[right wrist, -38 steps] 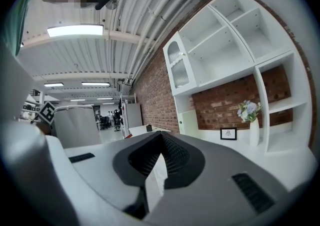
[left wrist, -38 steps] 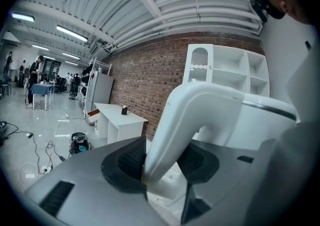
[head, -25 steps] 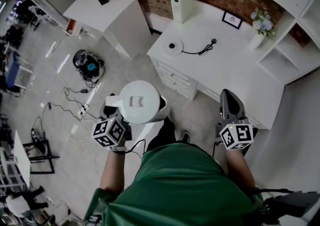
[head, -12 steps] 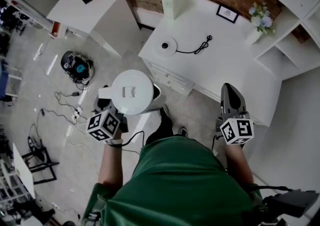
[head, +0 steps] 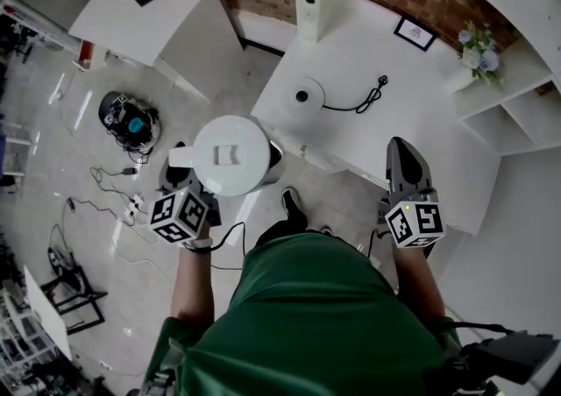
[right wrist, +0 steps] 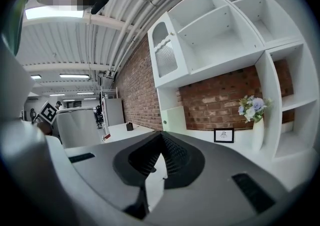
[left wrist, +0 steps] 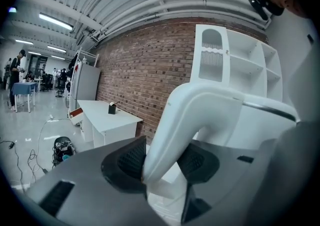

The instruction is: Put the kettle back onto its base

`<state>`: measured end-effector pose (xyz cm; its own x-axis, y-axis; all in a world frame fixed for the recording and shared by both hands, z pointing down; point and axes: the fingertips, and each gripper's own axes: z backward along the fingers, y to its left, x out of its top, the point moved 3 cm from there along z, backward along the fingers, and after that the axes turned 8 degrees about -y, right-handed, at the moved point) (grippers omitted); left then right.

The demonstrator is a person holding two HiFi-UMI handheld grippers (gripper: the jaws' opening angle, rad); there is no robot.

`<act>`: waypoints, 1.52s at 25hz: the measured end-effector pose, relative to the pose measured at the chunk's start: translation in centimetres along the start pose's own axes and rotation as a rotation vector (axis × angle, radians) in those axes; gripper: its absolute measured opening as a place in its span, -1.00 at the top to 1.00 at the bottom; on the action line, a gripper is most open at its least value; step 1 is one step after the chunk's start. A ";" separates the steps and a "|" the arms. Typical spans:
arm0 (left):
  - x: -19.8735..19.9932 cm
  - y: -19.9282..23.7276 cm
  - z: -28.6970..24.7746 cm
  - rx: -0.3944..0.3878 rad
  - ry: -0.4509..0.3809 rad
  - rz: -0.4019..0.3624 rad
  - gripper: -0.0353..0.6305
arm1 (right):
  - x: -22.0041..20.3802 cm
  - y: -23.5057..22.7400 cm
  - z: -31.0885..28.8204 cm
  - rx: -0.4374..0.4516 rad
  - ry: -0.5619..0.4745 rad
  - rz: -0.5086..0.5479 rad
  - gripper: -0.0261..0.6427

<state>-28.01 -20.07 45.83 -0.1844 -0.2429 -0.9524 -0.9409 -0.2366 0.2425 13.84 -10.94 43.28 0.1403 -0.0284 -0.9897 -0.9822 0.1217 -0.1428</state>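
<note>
A white kettle (head: 232, 155) hangs in the air over the floor, just short of the white desk (head: 412, 114). My left gripper (head: 203, 191) is shut on its handle (left wrist: 190, 115), which sits between the two dark pads in the left gripper view. The round white kettle base (head: 302, 95) lies near the desk's left corner, with its black cord (head: 359, 96) trailing to the right. My right gripper (head: 396, 147) hovers over the desk's front edge, shut and holding nothing; its pads (right wrist: 172, 155) meet at the tips.
A framed picture (head: 418, 32) and a vase of flowers (head: 478, 48) stand at the back of the desk under white shelves. A second white table (head: 145, 13) is at the far left. A round device (head: 131, 118) and cables lie on the floor.
The person has stepped towards the desk. Both grippers and the kettle are now closer to its front edge and to the base. Neither gripper's jaws have changed.
</note>
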 end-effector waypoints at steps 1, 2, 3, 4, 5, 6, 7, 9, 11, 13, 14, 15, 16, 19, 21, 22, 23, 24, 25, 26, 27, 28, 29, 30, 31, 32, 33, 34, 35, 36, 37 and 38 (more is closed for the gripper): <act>0.1 0.4 -0.9 -0.006 0.002 0.004 0.35 | 0.0 0.3 -0.8 0.000 0.004 0.007 0.89; 0.2 0.8 -1.9 -0.014 0.004 0.007 0.35 | 0.0 0.6 -1.6 -0.003 0.008 0.015 0.89; 0.2 1.1 -2.8 -0.024 0.004 0.008 0.35 | 0.0 0.7 -2.2 -0.008 0.011 0.022 0.89; 0.2 1.5 -3.8 -0.034 0.004 0.008 0.35 | 0.0 0.8 -2.9 -0.016 0.014 0.028 0.89; 0.2 1.7 -4.8 -0.043 0.004 0.008 0.35 | -0.1 0.9 -3.4 -0.024 0.016 0.034 0.89; 0.2 2.0 -5.8 -0.051 0.005 0.008 0.35 | -0.1 0.9 -4.0 -0.032 0.019 0.039 0.89; 0.2 2.2 -6.8 -0.058 0.007 0.008 0.35 | -0.1 1.0 -4.4 -0.038 0.022 0.043 0.89; -0.1 2.3 -8.8 -0.066 0.017 0.007 0.35 | 0.1 0.9 -5.2 -0.052 0.029 0.051 0.89; -0.7 2.1 -10.6 -0.066 0.028 0.003 0.35 | 0.3 0.3 -5.7 -0.061 0.034 0.061 0.89; -1.3 1.6 -12.2 -0.060 0.034 -0.001 0.35 | 0.3 -0.8 -6.1 -0.064 0.034 0.066 0.89; -1.6 1.2 -12.9 -0.057 0.035 -0.004 0.35 | 0.2 -1.5 -6.4 -0.065 0.033 0.063 0.89; -1.8 0.9 -13.6 -0.054 0.035 -0.007 0.35 | 0.1 -2.1 -6.6 -0.067 0.033 0.058 0.89; -1.9 0.6 -14.3 -0.052 0.034 -0.011 0.34 | -0.1 -2.7 -6.9 -0.066 0.035 0.054 0.89; -1.9 -0.5 -15.9 -0.039 0.031 -0.023 0.34 | 0.3 -4.1 -7.7 -0.046 0.043 0.054 0.89; -2.1 -1.6 -16.8 -0.028 0.033 -0.026 0.34 | 1.0 -5.5 -8.3 -0.033 0.041 0.061 0.89; -2.2 -2.1 -17.3 -0.024 0.037 -0.026 0.34 | 1.2 -6.4 -8.6 -0.031 0.041 0.061 0.89; -2.4 -2.7 -17.7 -0.022 0.041 -0.027 0.34 | 1.4 -7.3 -8.8 -0.030 0.043 0.060 0.89; -2.6 -3.3 -18.3 -0.021 0.044 -0.028 0.34 | 1.5 -8.1 -9.1 -0.027 0.045 0.061 0.89; -2.7 -3.9 -18.8 -0.022 0.045 -0.029 0.34 | 1.6 -8.8 -9.5 -0.021 0.048 0.067 0.89; -2.9 -4.5 -19.4 -0.024 0.042 -0.032 0.34 | 1.6 -9.5 -9.8 -0.014 0.051 0.076 0.89; -3.0 -5.0 -19.9 -0.026 0.038 -0.037 0.34 | 1.6 -10.0 -10.1 -0.005 0.054 0.086 0.89; -3.2 -5.5 -20.4 -0.027 0.032 -0.042 0.34 | 1.5 -10.5 -10.4 0.004 0.058 0.095 0.89; -3.4 -5.8 -20.8 -0.026 0.026 -0.046 0.34 | 1.4 -10.9 -10.6 0.013 0.062 0.100 0.89; -3.6 -6.1 -21.2 -0.022 0.022 -0.048 0.34 | 1.3 -11.3 -10.8 0.019 0.068 0.101 0.89; -3.9 -6.3 -21.6 -0.016 0.019 -0.049 0.34 | 1.1 -11.7 -11.1 0.023 0.074 0.096 0.89; -4.1 -6.5 -22.0 -0.011 0.018 -0.048 0.34 | 0.8 -12.2 -11.3 0.025 0.081 0.090 0.89; -4.4 -6.7 -22.3 -0.008 0.019 -0.046 0.34 | 0.6 -12.7 -11.5 0.026 0.087 0.084 0.89; -4.6 -7.0 -22.7 -0.006 0.020 -0.044 0.34 | 0.3 -13.2 -11.6 0.029 0.093 0.081 0.89; -4.9 -7.2 -23.1 -0.006 0.022 -0.043 0.34 | 0.1 -13.6 -11.8 0.031 0.098 0.080 0.89; -5.1 -7.5 -23.4 -0.008 0.025 -0.043 0.34 | 0.0 -13.9 -12.0 0.034 0.104 0.079 0.89; -5.4 -7.7 -23.7 -0.010 0.029 -0.045 0.34 | -0.1 -14.1 -12.1 0.034 0.109 0.078 0.89; -5.6 -7.9 -24.0 -0.013 0.034 -0.048 0.34 | -0.3 -14.3 -12.2 0.033 0.114 0.075 0.89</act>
<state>-12.69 -39.41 53.71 -0.1295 -0.2631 -0.9560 -0.9445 -0.2607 0.1997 26.34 -24.80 45.72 0.0493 -0.1302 -0.9903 -0.9846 0.1603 -0.0701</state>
